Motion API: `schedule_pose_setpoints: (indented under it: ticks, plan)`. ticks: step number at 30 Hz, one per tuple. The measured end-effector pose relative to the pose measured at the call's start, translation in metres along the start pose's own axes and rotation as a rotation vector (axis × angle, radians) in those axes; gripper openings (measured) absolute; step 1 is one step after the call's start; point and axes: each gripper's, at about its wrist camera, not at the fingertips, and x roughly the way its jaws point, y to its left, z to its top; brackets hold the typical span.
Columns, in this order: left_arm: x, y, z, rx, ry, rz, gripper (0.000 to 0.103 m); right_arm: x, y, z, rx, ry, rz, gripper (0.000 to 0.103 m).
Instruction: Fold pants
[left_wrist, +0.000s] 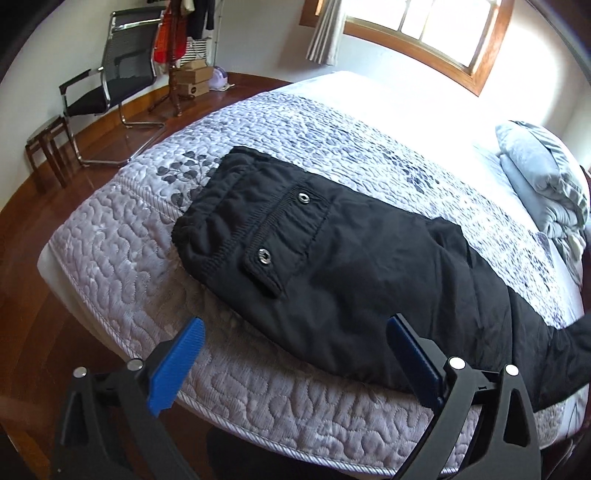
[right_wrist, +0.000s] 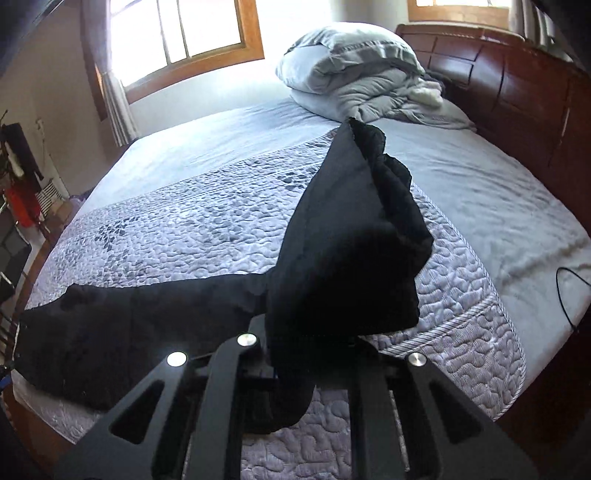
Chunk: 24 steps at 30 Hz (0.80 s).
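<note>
Black pants (left_wrist: 332, 266) lie on the quilted lavender bedspread (left_wrist: 122, 258), waistband with two metal snaps to the left, legs running off right. My left gripper (left_wrist: 295, 354) is open with blue pads, hovering over the bed's near edge just short of the pants. In the right wrist view, my right gripper (right_wrist: 314, 343) is shut on the leg end of the pants (right_wrist: 351, 236) and holds it lifted above the bed; the fingertips are hidden by the fabric. The rest of the pants (right_wrist: 129, 317) stretches left on the bed.
A folded grey duvet and pillow (right_wrist: 354, 70) sit by the wooden headboard (right_wrist: 517, 92). A black cable (right_wrist: 569, 291) lies at the bed's right edge. A black office chair (left_wrist: 110, 81), a stool (left_wrist: 48, 147) and a coat stand with boxes (left_wrist: 184, 66) stand on the wood floor.
</note>
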Motion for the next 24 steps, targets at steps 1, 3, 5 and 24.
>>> schedule_pose_setpoints:
  ticks: [1,3,5,24]
  plan:
    - [-0.001,-0.003,-0.001,0.010,-0.001,-0.002,0.099,-0.001,0.012,0.002,-0.030,-0.005,0.001,0.011]
    - [-0.006,-0.010,-0.004,0.034,-0.008,-0.004,0.099,-0.004,0.033,0.002,-0.097,-0.014,-0.013,0.011]
    - [-0.007,-0.014,-0.006,0.057,-0.010,-0.014,0.099,-0.006,0.057,-0.001,-0.172,-0.024,-0.018,0.012]
    - [-0.009,-0.009,-0.017,0.039,0.018,-0.045,0.099,0.049,0.207,-0.082,-0.617,0.097,0.003,0.012]
